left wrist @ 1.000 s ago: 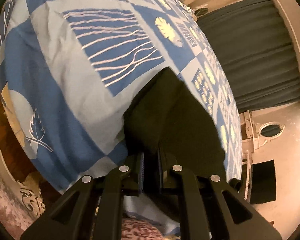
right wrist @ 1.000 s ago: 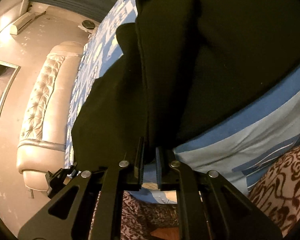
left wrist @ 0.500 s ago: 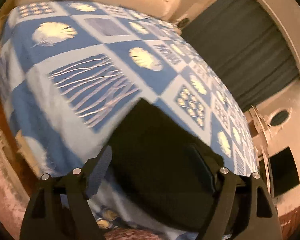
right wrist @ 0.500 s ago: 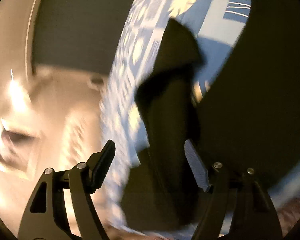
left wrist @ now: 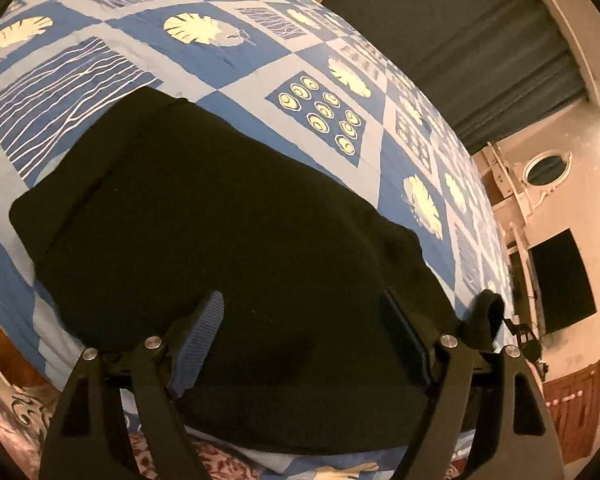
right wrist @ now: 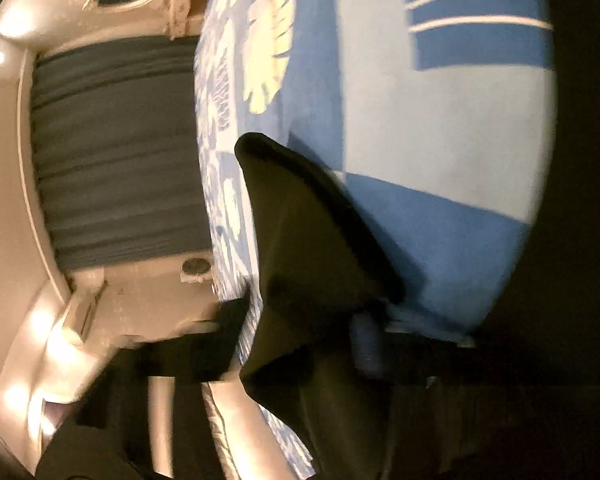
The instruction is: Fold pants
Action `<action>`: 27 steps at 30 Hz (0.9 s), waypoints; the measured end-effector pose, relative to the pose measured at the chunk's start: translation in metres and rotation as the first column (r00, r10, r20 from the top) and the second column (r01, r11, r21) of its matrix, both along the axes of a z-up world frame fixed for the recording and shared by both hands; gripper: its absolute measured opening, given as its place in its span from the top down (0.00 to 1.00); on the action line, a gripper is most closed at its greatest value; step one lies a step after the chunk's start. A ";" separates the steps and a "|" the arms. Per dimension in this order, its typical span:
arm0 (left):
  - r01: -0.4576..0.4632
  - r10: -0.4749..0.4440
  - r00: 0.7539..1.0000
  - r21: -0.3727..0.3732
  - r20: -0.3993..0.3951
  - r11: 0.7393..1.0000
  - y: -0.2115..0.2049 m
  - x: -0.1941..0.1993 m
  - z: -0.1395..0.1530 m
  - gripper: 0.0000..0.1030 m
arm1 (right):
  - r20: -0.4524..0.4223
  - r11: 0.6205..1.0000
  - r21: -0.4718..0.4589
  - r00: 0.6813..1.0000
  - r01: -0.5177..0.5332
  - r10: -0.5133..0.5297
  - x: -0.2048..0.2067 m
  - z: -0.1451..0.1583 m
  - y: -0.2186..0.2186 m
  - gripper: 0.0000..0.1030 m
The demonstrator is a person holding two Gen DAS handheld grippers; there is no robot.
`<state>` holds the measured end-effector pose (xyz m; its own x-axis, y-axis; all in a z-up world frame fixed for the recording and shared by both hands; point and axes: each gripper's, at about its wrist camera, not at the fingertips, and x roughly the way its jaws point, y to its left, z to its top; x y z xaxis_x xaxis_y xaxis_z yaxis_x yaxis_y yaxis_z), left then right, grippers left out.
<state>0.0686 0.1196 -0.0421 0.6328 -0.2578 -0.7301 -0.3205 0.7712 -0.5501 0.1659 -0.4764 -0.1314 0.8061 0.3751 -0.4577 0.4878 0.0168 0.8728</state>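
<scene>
Pants (left wrist: 228,240) lying as a dark folded slab on the bed (left wrist: 236,60), close to its near edge and partly draped over it. Left tongs (left wrist: 304,344) spread wide above the near part of the cloth, gripping nothing. Right tongs (right wrist: 300,344) blurred and mostly dark (one ribbed pad faintly visible beside a raised black flap); cannot tell how far apart, nor whether any cloth is pinched.

Possible trouble, as a judgement: weight of the overhanging portion dragging the stack off the near edge, undoing the layers. Also a risk at the right end, where a loose peak of fabric stands up instead of lying flat (a snag on that flap during any pull-away could tip the top layer open). Uneven layer edges showing at the left end, so a further fold could come out crooked.

Long axis running roughly along the near edge, from the left side toward the right side; waist and hem ends not distinguishable.
</scene>
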 end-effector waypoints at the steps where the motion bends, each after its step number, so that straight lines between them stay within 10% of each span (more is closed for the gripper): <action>1: 0.003 -0.003 1.000 0.015 0.001 1.000 -0.003 0.001 0.000 0.20 | -0.009 1.000 -0.010 1.000 -0.008 0.008 0.000 0.000 -0.002 0.85; 6: 0.008 -0.009 1.000 0.028 0.008 1.000 -0.010 0.001 0.001 0.20 | 0.023 0.981 -0.165 0.994 -0.098 0.104 -0.001 0.028 -0.028 0.91; 14: -0.009 0.009 1.000 0.057 -0.001 0.998 -0.015 0.004 -0.001 0.20 | 0.014 0.813 -0.538 0.962 -0.223 0.274 -0.037 0.109 -0.091 0.91; 20: -0.021 0.021 1.000 0.065 -0.002 0.998 -0.017 0.005 -0.001 0.20 | -0.033 0.737 -0.630 0.957 -0.243 0.287 -0.101 0.129 -0.157 0.91; 27: -0.028 0.028 1.000 0.102 -0.003 0.994 -0.022 0.006 -0.002 0.20 | -0.186 0.745 -0.586 0.948 -0.318 0.258 -0.166 0.083 -0.209 0.91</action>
<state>0.0749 0.0974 -0.0438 0.6356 -0.1643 -0.7544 -0.3450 0.8137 -0.4679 -0.0005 -0.6849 -0.0479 0.6505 0.2061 -0.7310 0.4461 0.6753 0.5874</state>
